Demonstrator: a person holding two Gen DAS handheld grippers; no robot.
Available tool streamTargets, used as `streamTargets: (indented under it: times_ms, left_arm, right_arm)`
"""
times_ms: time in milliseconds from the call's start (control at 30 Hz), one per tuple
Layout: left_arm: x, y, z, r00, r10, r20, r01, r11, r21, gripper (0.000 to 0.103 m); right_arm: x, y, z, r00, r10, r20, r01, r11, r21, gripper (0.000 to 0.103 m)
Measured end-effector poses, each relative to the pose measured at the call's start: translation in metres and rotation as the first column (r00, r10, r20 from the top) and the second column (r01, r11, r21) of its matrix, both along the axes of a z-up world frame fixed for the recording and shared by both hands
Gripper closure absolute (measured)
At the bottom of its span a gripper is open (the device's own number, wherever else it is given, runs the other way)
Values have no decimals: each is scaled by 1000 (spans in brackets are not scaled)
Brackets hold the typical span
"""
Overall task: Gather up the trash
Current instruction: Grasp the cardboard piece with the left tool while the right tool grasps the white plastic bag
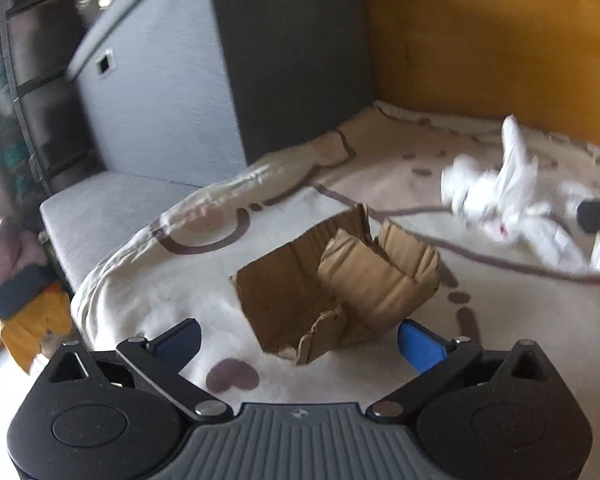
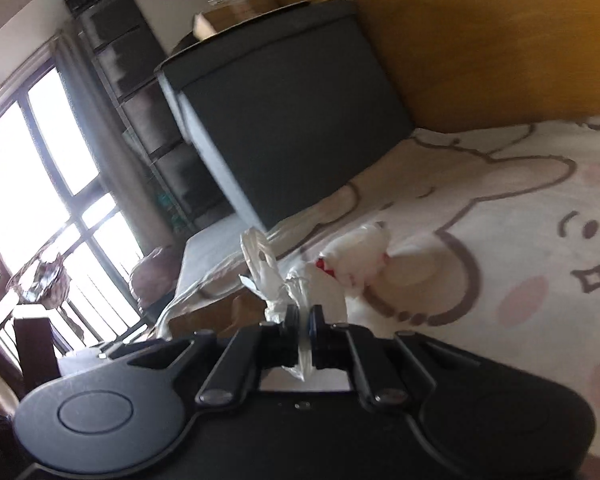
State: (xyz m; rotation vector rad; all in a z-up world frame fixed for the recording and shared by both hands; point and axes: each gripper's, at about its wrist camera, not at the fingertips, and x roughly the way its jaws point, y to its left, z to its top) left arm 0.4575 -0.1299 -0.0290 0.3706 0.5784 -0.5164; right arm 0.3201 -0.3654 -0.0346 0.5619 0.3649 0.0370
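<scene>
A: While we're on the left wrist view, what's the left hand-held gripper (image 1: 300, 336) doing?

B: Jaws spread wide, nothing pinched. Blue pads sit either side of a torn cardboard piece (image 1: 336, 284), w/ clear gaps both sides as far as I can tell. Cardboard lies crumpled on the bed cover (image 1: 148, 288), cream w/ brown cartoon outlines and a heart print near the gripper.

A: Anything else on the bed?

B: White plastic bag (image 1: 508, 200), bunched up, off to the right and further back, apart from the cardboard. A dark fingertip of the other tool reaches it at the frame's right edge. Dark grey storage box (image 1: 220, 60) stands behind the bed, orange-brown headboard (image 1: 480, 40) to the right.

A: Right wrist view?

B: Right hand-held gripper (image 2: 304, 328) is clamped tight on the bag (image 2: 296, 292); thin white plastic squeezed betw. the pads, w/ a handle loop standing up above and a scrap poking out below. Rest of the bag, w/ red print, trails onto the cover (image 2: 520, 240). Cardboard (image 2: 212, 312) shows just left of the fingers. Same grey box (image 2: 292, 112) behind, window (image 2: 32, 184) at left. Pic's blurry overall.
</scene>
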Motion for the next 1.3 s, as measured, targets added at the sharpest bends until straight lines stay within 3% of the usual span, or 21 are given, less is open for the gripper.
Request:
streamTargets:
  times_ms: [333,500,633,833,1067,1300]
  left_arm:
    - [23,-23,7,996,-78,-45,71,989,-133,0]
    - [14,-31,13,997,-46,-68,37,991,-128,20]
    - [3,-40,19,996,-35,-85,30,998,-59,29]
    - [-32,-48,22,993,-70,-94,71,997,4,33]
    - [-91,-52,38,989,-70,-127,60,995,-78,35]
    - [-160,-52,47,978,-79,-194,45,983,-176,35]
  right_arm:
    - [14,-13,-20,996,-7,-89,9,1000,29,98]
    - [14,-10,-21,995,6,-96,-6,1000,10,98]
    - [12,-8,-20,996,18,-89,-18,1000,2,98]
    - [-7,-11,-15,995,40,-91,-38,999,26,98]
    - [-64,-43,-5,993,31,-110,-22,996,82,98]
    - [-135,-66,11,987,-19,-163,20,1000,4,98]
